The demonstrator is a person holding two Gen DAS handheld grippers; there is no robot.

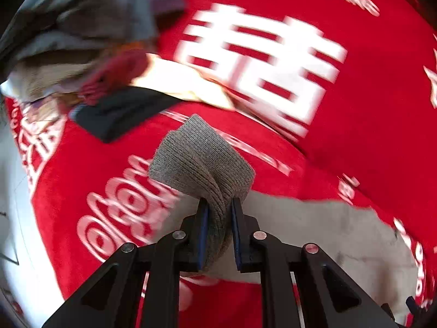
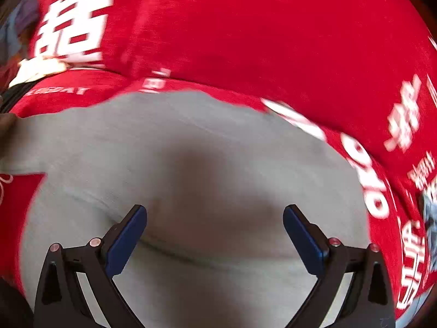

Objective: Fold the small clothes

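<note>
My left gripper is shut on a bunched ribbed edge of a grey knit garment, lifting it above the red cloth. The rest of the grey garment lies flat on the red cloth. It also shows in the left wrist view. My right gripper is open and empty, hovering just above the flat grey fabric, with the blue pads spread wide.
A red cloth with white characters covers the surface. A pile of other clothes lies at the far left, with a dark garment and a bright white piece beside it.
</note>
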